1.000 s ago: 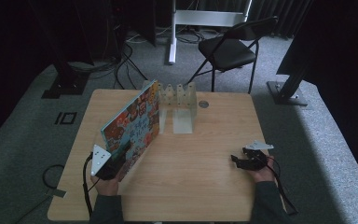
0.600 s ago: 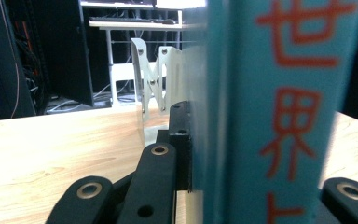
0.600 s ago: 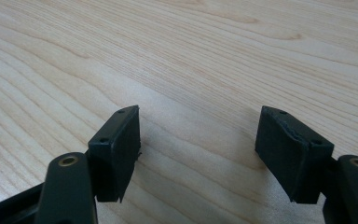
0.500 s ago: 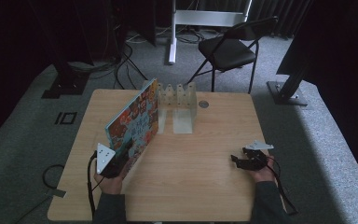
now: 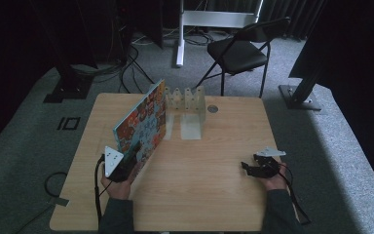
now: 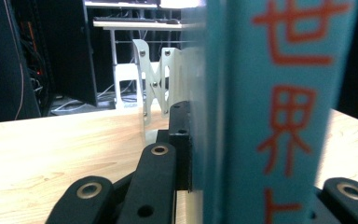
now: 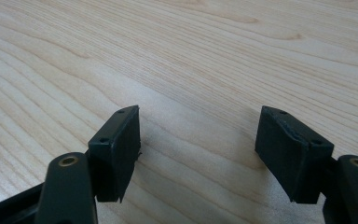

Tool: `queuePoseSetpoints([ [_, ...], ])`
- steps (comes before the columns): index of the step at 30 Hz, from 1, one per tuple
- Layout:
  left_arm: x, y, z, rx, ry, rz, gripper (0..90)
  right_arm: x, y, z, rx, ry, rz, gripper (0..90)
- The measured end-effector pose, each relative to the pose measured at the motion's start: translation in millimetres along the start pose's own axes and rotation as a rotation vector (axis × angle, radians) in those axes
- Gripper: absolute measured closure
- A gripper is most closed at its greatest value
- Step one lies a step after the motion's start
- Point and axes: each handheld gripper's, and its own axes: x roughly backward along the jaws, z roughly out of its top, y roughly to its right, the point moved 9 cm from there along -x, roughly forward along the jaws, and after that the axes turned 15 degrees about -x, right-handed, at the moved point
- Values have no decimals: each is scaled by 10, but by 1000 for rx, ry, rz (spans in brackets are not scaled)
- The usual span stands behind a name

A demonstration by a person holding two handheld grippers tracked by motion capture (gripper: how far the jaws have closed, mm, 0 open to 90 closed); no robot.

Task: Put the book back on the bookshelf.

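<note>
A large book with a colourful patchwork cover (image 5: 143,124) stands on edge on the left half of the wooden table (image 5: 199,170). My left gripper (image 5: 125,165) is shut on its near end. In the left gripper view the teal spine with red characters (image 6: 279,107) sits between the black jaws of the left gripper (image 6: 261,191). A white slotted rack (image 5: 187,100) stands at the far middle of the table, just beyond the book's far end, and shows again as the rack (image 6: 156,79). My right gripper (image 5: 249,168) rests open near the right edge, and the right gripper (image 7: 198,149) holds nothing above the bare table (image 7: 214,56).
A small dark round disc (image 5: 213,108) lies on the table to the right of the rack. Beyond the table stand a black folding chair (image 5: 238,48), a white stand leg (image 5: 180,34) and cables on the grey carpet.
My left gripper has crept slightly forward and to the right with the book still in it. The right gripper has stayed where it was.
</note>
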Motion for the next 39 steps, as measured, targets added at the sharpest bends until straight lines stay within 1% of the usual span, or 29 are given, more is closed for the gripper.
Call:
queuePoseSetpoints([
  [8, -55, -11, 61, -12, 7, 15, 810, -1, 2, 1, 0, 1, 0, 305],
  [15, -98, -47, 106, 3, 12, 34, 810, -1, 2, 1, 1, 1, 0, 305],
  [22, -129, -48, 152, -7, 20, 50, 810, -1, 3, 2, 0, 1, 0, 305],
  [28, -193, -47, 171, -23, 10, 57, 810, -1, 3, 2, 0, 1, 0, 305],
  [33, -216, -42, 168, -23, 9, 59, 810, -2, 3, 2, 1, 1, 1, 305],
  [34, -244, -38, 168, -25, 4, 66, 810, -2, 3, 3, 0, 1, 1, 305],
  [39, -302, -45, 153, -6, -3, 80, 810, -2, 3, 3, 0, 1, 1, 305],
])
